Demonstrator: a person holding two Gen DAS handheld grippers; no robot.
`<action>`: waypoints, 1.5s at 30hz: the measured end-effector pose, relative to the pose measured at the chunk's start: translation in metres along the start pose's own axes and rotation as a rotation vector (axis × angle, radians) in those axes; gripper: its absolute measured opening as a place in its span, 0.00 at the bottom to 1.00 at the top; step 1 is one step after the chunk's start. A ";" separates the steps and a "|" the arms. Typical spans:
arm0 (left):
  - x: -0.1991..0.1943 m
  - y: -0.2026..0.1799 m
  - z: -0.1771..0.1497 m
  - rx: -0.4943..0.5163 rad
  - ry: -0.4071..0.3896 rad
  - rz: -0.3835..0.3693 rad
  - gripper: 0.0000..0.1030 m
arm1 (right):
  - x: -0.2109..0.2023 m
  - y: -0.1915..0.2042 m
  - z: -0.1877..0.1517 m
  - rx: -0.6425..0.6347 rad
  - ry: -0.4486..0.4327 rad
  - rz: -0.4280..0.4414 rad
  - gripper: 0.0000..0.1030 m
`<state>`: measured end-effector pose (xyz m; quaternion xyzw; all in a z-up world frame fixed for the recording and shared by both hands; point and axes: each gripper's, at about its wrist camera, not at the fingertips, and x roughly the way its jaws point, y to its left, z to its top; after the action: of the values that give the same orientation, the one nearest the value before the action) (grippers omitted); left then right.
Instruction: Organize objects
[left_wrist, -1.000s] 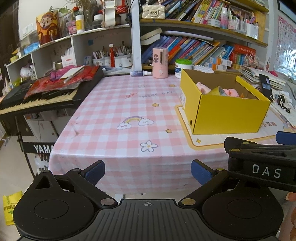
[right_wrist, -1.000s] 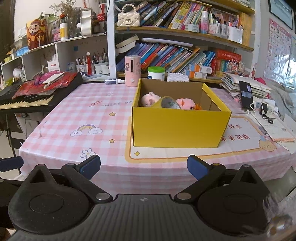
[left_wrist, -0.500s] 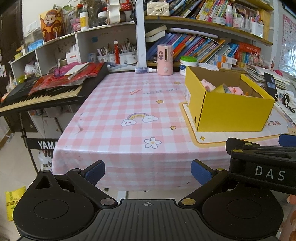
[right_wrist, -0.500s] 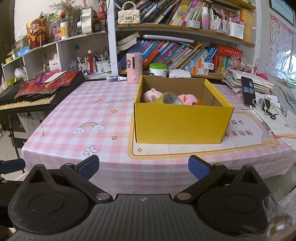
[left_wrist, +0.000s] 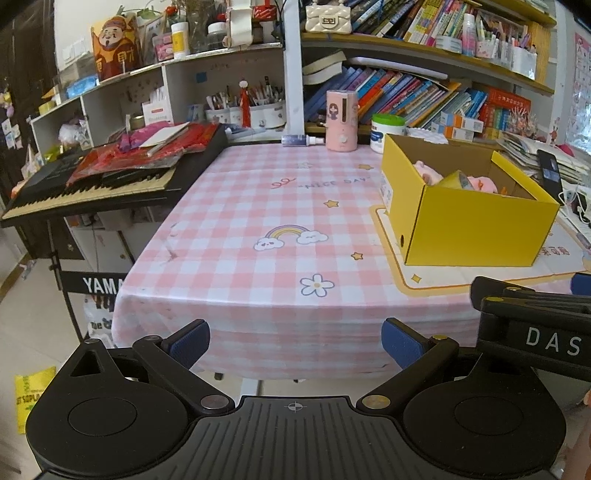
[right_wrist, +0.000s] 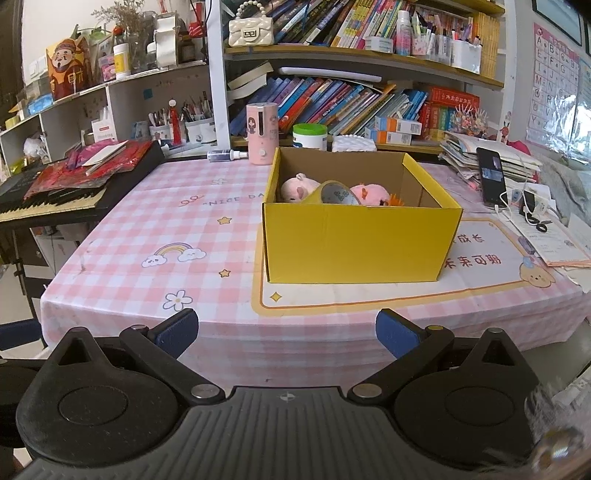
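Note:
A yellow cardboard box (right_wrist: 360, 242) stands open on the pink checked tablecloth (right_wrist: 177, 225), on a white mat with an orange border (right_wrist: 476, 273). Inside it lie two pink plush toys (right_wrist: 295, 186) and a roll of tape (right_wrist: 334, 194). In the left wrist view the same yellow box (left_wrist: 476, 229) sits to the right. My left gripper (left_wrist: 295, 339) hangs open and empty off the table's front edge. My right gripper (right_wrist: 286, 330) is likewise open and empty, in front of the box and off the table.
A keyboard (left_wrist: 110, 181) with red bags on it stands left of the table. At the table's back are a pink dispenser (right_wrist: 261, 133), a green-lidded jar (right_wrist: 309, 136) and a small bottle (right_wrist: 225, 156). Papers and a phone (right_wrist: 489, 177) lie at the right. Bookshelves fill the background.
Both grippers have pulled back from the table and risen a little, so the table and box look smaller and farther. Both stay open and empty.

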<state>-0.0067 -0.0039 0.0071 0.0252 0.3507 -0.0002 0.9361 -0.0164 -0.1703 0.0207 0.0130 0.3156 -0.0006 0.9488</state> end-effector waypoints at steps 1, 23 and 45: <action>0.000 0.001 0.000 -0.002 0.000 0.007 0.98 | 0.000 0.000 0.000 -0.002 0.000 -0.010 1.00; -0.003 0.003 0.002 -0.013 -0.032 0.099 0.98 | 0.007 -0.007 -0.004 0.018 0.046 -0.072 1.00; 0.003 0.000 0.005 0.006 -0.018 0.103 0.98 | 0.016 -0.004 -0.007 -0.001 0.104 -0.090 1.00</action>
<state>-0.0014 -0.0044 0.0087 0.0459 0.3404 0.0468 0.9380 -0.0085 -0.1743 0.0053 -0.0014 0.3648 -0.0425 0.9301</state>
